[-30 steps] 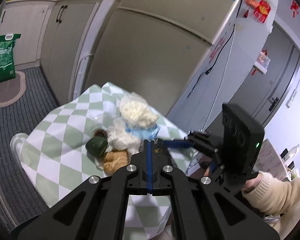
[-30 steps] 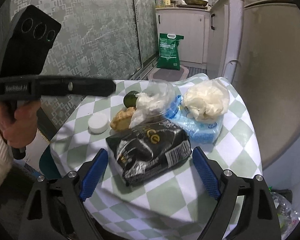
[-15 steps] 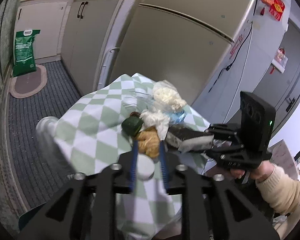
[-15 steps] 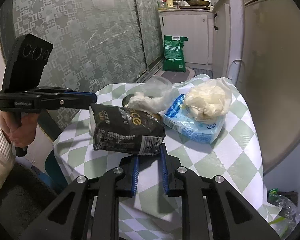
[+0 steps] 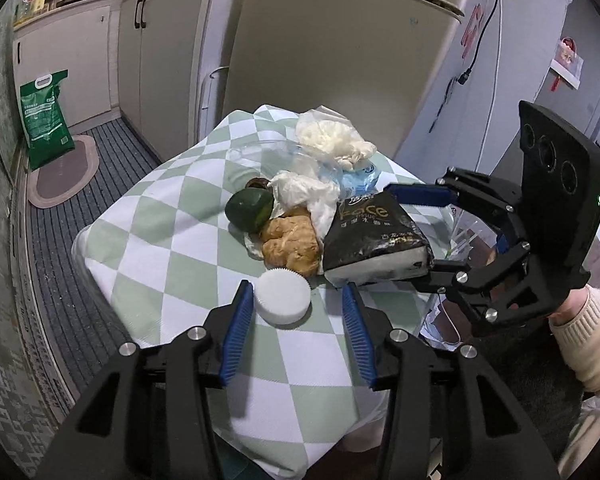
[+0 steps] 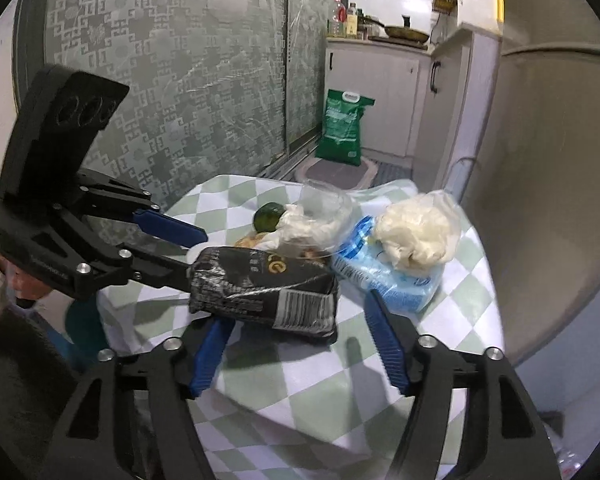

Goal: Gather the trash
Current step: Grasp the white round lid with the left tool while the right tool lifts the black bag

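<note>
A small table with a green-and-white checked cloth (image 5: pixel 168 264) holds a trash pile. My left gripper (image 5: pixel 296 334) is open, its fingers either side of a white ribbed lid (image 5: pixel 283 297). My right gripper (image 6: pixel 300 346) is open around a black tissue pack (image 6: pixel 268 292), which also shows in the left wrist view (image 5: pixel 374 240); the fingers stand apart from it. Behind lie a brown bun (image 5: pixel 292 242), a green fruit (image 5: pixel 249 210), crumpled white plastic (image 5: pixel 304 192), a blue packet (image 6: pixel 392 276) and a clear bag of white stuff (image 6: pixel 416 232).
A beige fridge (image 5: pixel 340 60) stands right behind the table. White cabinets (image 5: pixel 160 52) and a green sack (image 5: pixel 46 110) on a ribbed floor mat (image 5: pixel 64 172) are at the far left. A patterned glass door (image 6: pixel 180 80) is on the other side.
My left gripper opened from shut and came down around the white lid. My right gripper opened, having been shut on the black pack half a second ago; the pack now lies between its fingers.
</note>
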